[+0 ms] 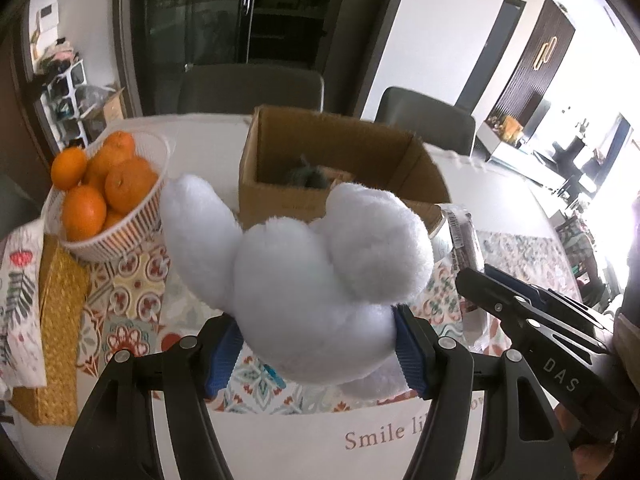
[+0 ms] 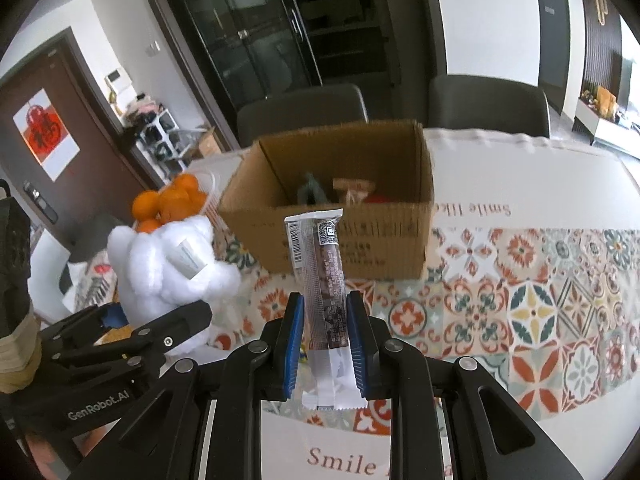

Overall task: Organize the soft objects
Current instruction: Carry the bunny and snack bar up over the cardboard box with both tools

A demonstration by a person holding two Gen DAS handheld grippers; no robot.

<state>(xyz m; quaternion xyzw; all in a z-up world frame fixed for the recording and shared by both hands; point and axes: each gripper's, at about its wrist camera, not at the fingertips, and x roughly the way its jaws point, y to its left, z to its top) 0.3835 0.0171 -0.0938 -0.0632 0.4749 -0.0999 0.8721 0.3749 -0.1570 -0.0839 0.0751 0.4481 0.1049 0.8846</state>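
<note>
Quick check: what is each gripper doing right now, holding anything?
Left gripper: closed on the fluffy white plush toy.
Right gripper: closed on the long brown plastic-wrapped snack bar.

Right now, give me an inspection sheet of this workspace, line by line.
Surface: table under a patterned cloth printed "Smile".
Job's things: white plush toy and wrapped snack bar, both held up; open cardboard box behind them, already holding a few items.
Clutter: basket of oranges, woven mat.
Grippers: left gripper shut on the plush; right gripper shut on the bar.
Cables: nothing seen.
Surroundings: two dark chairs, glass cabinet, door.
</note>
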